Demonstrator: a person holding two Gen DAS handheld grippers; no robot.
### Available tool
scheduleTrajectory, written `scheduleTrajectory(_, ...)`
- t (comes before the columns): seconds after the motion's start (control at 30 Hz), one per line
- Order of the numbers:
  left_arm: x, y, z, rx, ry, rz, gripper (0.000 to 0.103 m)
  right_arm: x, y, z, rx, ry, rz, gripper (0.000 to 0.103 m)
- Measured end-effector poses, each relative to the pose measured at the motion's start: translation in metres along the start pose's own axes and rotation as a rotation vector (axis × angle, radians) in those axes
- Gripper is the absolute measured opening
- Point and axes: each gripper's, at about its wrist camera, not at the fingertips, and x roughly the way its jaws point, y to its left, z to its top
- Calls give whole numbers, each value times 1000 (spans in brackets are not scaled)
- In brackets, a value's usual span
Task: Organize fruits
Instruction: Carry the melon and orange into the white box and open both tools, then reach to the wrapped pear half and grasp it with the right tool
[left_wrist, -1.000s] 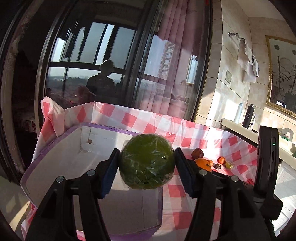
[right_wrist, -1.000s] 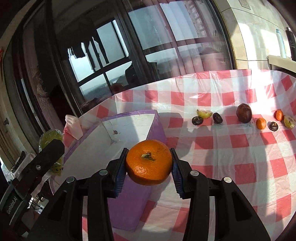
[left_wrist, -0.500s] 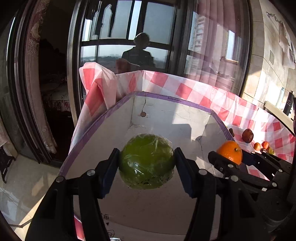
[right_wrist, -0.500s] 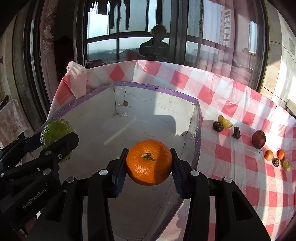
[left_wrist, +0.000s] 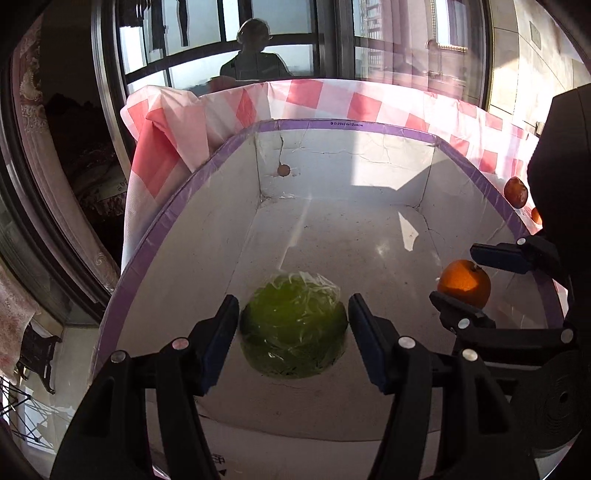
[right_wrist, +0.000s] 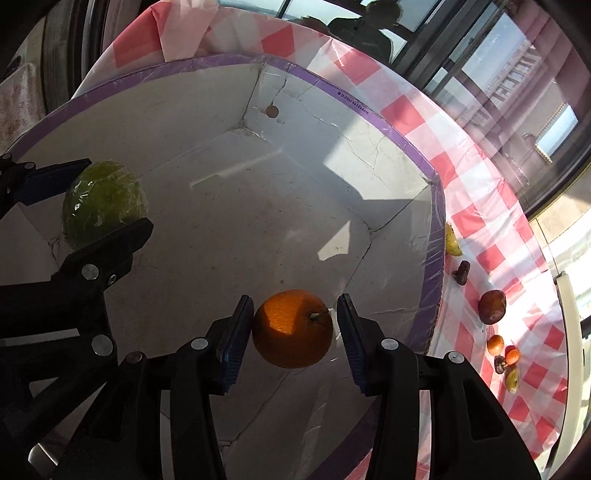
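A white box with a purple rim (left_wrist: 369, 125) (right_wrist: 406, 144) stands on the red-checked cloth. My left gripper (left_wrist: 293, 328) is inside it, low over the floor. Its jaws have parted and a green plastic-wrapped fruit (left_wrist: 293, 328) (right_wrist: 103, 203) sits between them with small gaps on both sides. My right gripper (right_wrist: 293, 328) is also inside the box, to the right. Its jaws have parted around an orange (right_wrist: 293, 328) (left_wrist: 464, 282), with a gap on the right side.
Several small fruits lie on the checked cloth (right_wrist: 491, 254) right of the box: a brown one (right_wrist: 491, 301), small orange ones (right_wrist: 495, 344), a yellow-green piece (right_wrist: 452, 240). Windows stand behind the table. The cloth bunches up at the box's far left corner (left_wrist: 166, 122).
Both grippers moved down into the box. Their jaws went from clamped on the fruits to slightly parted, and the fruits now sit low near the box floor.
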Motion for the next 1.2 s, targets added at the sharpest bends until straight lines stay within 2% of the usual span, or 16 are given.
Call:
scheduleTrajectory(0.07, 3, 1, 1, 1, 39, 3, 71, 2, 1, 0, -25, 26, 26, 53)
scheduleTrajectory(0.17, 6, 4, 3, 3, 72, 13, 79, 3, 1, -1, -38, 39, 42, 55)
scheduleTrajectory(0.4, 5, 5, 4, -11, 93, 40, 80, -2, -1, -3, -23, -8, 48, 55)
scheduleTrajectory(0.5, -2, 6, 5, -35, 57, 65, 81, -10, -2, -9, 11, -88, 30, 56)
scheduleTrajectory(0.53, -8, 4, 6, -43, 29, 85, 81, -13, -4, -12, 34, -135, 25, 58)
scheduleTrajectory(0.57, -14, 2, 6, -44, -12, 117, 84, -19, -8, -16, 68, -198, 21, 66)
scheduleTrajectory(0.6, -26, -4, 8, -34, -84, 154, 90, -23, -11, -22, 109, -259, 21, 72)
scheduleTrajectory(0.67, -55, -19, 10, -10, -256, 177, 97, -33, -19, -37, 197, -389, 56, 75)
scheduleTrajectory(0.7, -73, -29, 12, -1, -355, 169, 101, -39, -25, -45, 241, -447, 70, 75)
scheduleTrajectory(0.8, -116, -61, 12, 10, -585, 99, 101, -63, -57, -75, 395, -634, 50, 78)
scheduleTrajectory(0.83, -124, -73, 12, 17, -631, 66, 101, -71, -73, -85, 453, -688, 25, 89)
scheduleTrajectory(0.9, -132, -97, 15, 25, -676, 0, 101, -79, -106, -108, 569, -738, -47, 91)
scheduleTrajectory(0.97, -128, -124, 19, 28, -672, -84, 101, -71, -141, -128, 659, -703, -105, 91)
scheduleTrajectory(1.03, -114, -155, 20, 56, -623, -198, 101, -55, -175, -152, 724, -618, -167, 91)
scheduleTrajectory(1.13, -79, -205, 22, 110, -516, -321, 101, -27, -221, -190, 817, -475, -234, 91)
scheduleTrajectory(1.2, -44, -241, 24, 137, -409, -399, 101, -10, -246, -212, 866, -356, -275, 91)
